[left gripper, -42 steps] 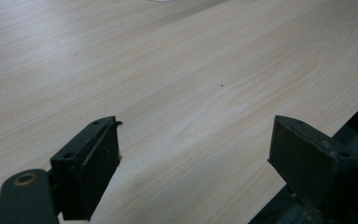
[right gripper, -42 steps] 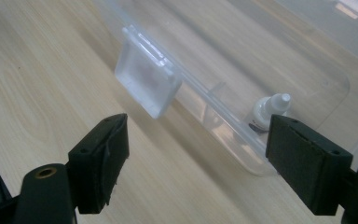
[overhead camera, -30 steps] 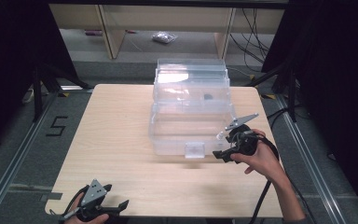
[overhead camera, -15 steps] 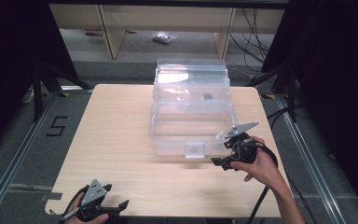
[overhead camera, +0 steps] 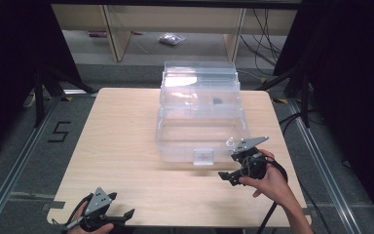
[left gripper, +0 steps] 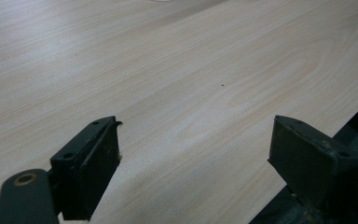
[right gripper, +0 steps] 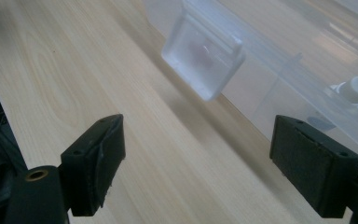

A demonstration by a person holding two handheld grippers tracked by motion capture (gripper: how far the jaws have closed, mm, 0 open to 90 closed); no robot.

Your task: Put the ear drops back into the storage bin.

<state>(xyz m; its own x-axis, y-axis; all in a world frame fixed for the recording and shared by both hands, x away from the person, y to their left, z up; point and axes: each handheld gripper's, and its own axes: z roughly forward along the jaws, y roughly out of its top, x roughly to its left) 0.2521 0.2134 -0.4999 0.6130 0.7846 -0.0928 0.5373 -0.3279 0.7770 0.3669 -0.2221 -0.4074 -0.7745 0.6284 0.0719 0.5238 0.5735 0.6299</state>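
Each black hand-held gripper [overhead camera: 229, 176] carried a grey three-cornered plate [overhead camera: 248, 144], screwed rectangular jaw pads [right gripper: 314, 163], and a trailing black cable [overhead camera: 269, 218].

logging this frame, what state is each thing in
box: upright on the table, lid open and tilted back
latch: hanging loose at the box front
left claw: open, holding nothing, at the table's near edge
right claw: open, holding nothing, just off the box's front right corner

Pale wooden table [overhead camera: 126, 146] on grey floor [overhead camera: 19, 146], wooden shelving [overhead camera: 112, 29] behind.
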